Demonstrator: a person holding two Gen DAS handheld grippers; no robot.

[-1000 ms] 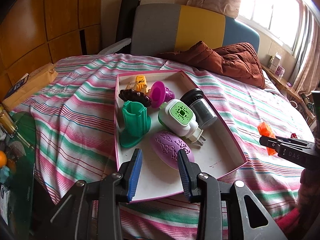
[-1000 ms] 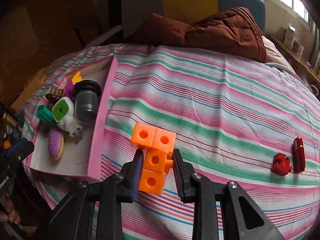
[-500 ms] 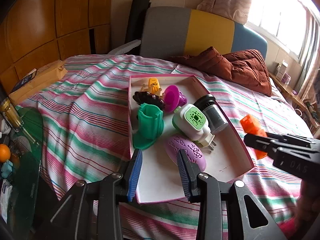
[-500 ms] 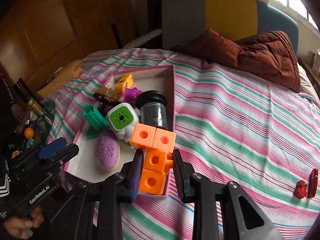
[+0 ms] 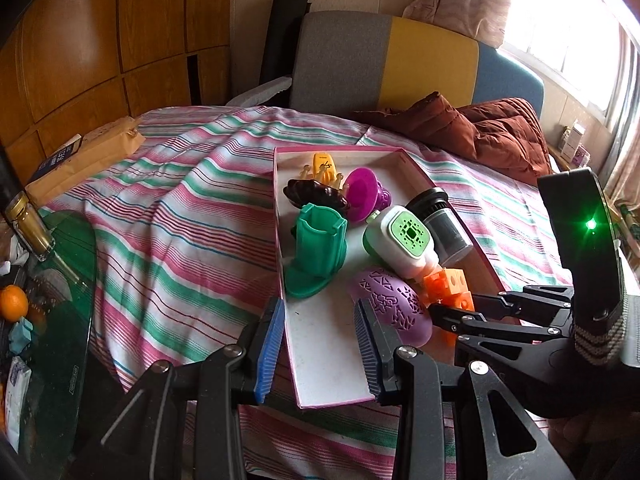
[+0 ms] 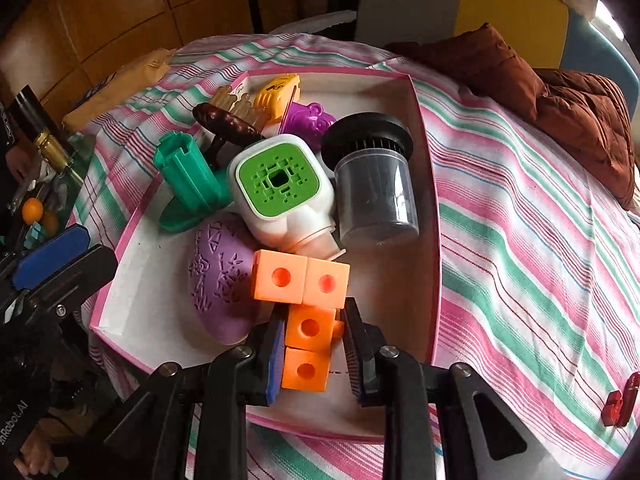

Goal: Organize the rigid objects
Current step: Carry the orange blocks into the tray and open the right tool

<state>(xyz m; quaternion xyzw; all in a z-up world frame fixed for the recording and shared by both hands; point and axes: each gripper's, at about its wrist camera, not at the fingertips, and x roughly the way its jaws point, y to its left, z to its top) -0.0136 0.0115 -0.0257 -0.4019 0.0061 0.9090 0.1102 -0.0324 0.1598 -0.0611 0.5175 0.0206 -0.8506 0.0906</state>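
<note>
While the left gripper (image 5: pixel 320 344) gapes empty, the right gripper (image 6: pixel 312 354) clamps orange blocks (image 6: pixel 306 312), seemingly long axis forward, over the box (image 6: pixel 434 240).

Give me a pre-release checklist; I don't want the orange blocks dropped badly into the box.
1. Right gripper clamped on blocks: ok.
2. Blocks inside the box walls: ok.
3. Bare box floor below the blocks: cannot tell, the purple oval and white plug sit close.
4. Left gripper open, empty, at the box's near edge: ok.
5. Blocks touching the floor: cannot tell.
</note>
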